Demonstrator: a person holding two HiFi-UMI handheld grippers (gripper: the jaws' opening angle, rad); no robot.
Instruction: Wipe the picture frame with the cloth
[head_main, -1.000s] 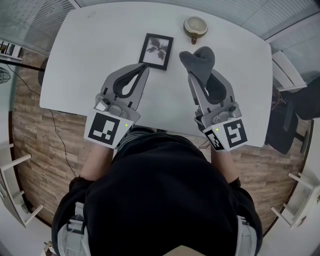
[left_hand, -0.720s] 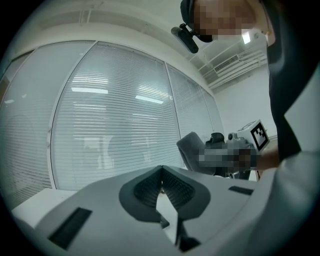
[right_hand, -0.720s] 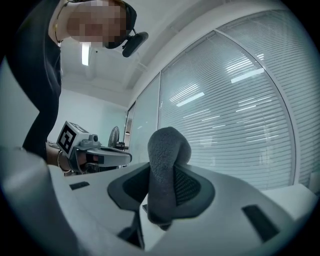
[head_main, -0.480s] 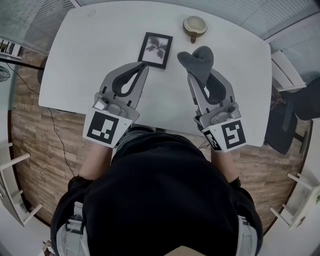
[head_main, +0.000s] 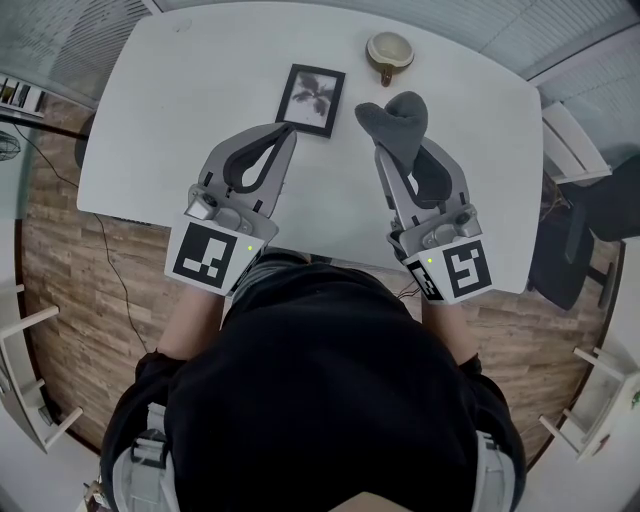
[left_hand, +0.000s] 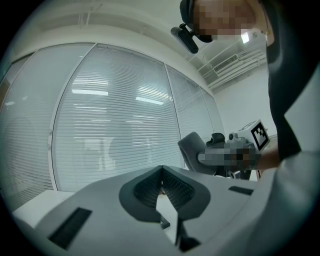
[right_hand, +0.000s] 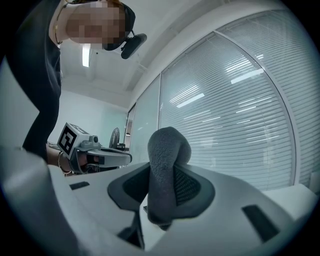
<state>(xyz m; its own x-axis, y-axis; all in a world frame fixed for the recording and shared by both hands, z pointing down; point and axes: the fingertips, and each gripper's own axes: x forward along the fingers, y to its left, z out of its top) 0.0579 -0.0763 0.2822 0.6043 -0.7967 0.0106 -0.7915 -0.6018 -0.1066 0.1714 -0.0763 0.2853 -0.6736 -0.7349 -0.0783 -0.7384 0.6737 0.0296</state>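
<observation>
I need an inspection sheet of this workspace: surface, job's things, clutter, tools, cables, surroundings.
Surface: white table, mostly bare.
Job's things: picture frame lies flat on the table; grey cloth is clamped in the right tool.
Clutter: one cup near the far edge.
Tools: left tool shut, empty; right tool shut on the grey cloth.
Cables: thin dark cable on the floor, left side.
Surroundings: wooden floor, window blinds.

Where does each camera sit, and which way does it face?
Head view: on the person's head, facing steeply down at the table, picture frame, left gripper, right gripper and the person's shoulders.
Left gripper view: on that gripper, facing along its shut, empty jaws toward window blinds; torso at right.
Right gripper view: likewise, along jaws clamping the cloth; torso at left.
Shared: each gripper view shows the other gripper.
</observation>
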